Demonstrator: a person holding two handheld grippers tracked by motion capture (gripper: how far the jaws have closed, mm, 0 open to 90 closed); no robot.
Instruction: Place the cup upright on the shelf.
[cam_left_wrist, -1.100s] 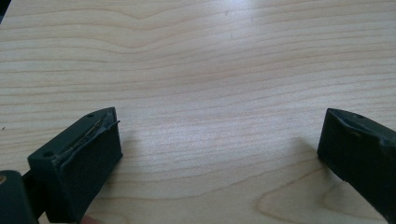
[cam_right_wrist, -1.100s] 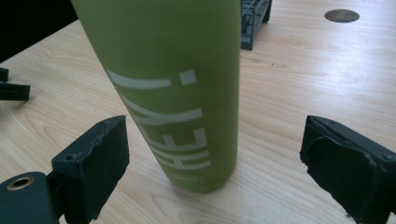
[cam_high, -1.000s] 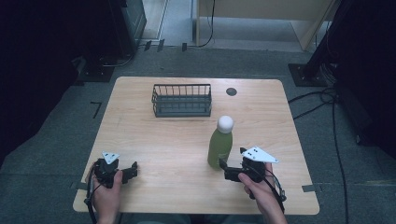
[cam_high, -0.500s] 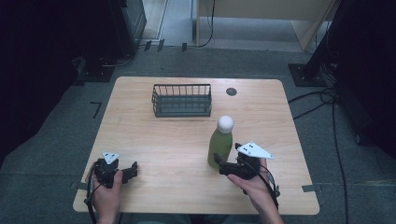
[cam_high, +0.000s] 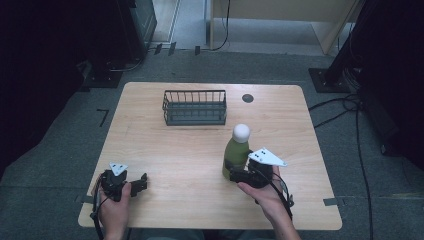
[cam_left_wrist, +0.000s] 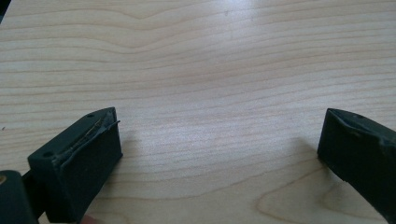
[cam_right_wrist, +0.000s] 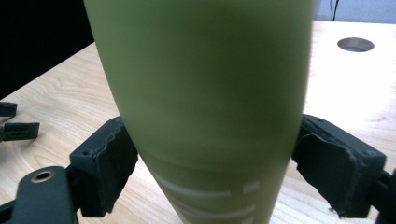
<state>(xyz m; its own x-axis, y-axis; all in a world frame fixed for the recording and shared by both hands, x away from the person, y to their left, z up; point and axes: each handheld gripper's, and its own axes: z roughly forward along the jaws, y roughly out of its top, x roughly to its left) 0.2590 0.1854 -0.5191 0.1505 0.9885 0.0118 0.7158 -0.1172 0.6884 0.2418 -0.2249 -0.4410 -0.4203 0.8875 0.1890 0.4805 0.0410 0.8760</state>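
1. Right tongs (cam_high: 234, 175) at the lower body of the green bottle (cam_high: 236, 152), jaws just closed in, pads touching both flanks in the right gripper view (cam_right_wrist: 205, 186): gripping the bottle.
2. Bottle upright on the surface (cam_high: 180, 150), right of centre, in front of the wire basket (cam_high: 194, 107) and well apart from it.
3. Left tongs (cam_high: 140, 183) resting wide open near the front left corner, nothing between the jaws (cam_left_wrist: 219, 158).
4. Squeeze firmly before lifting; smooth tapered wall likely to slip.
5. Keep the grip level and centred, since a low hold leaves a tall, top-heavy load.
6. Lift straight up, slowly, without tilting.
7. Leave the left tongs parked, clear of the path.
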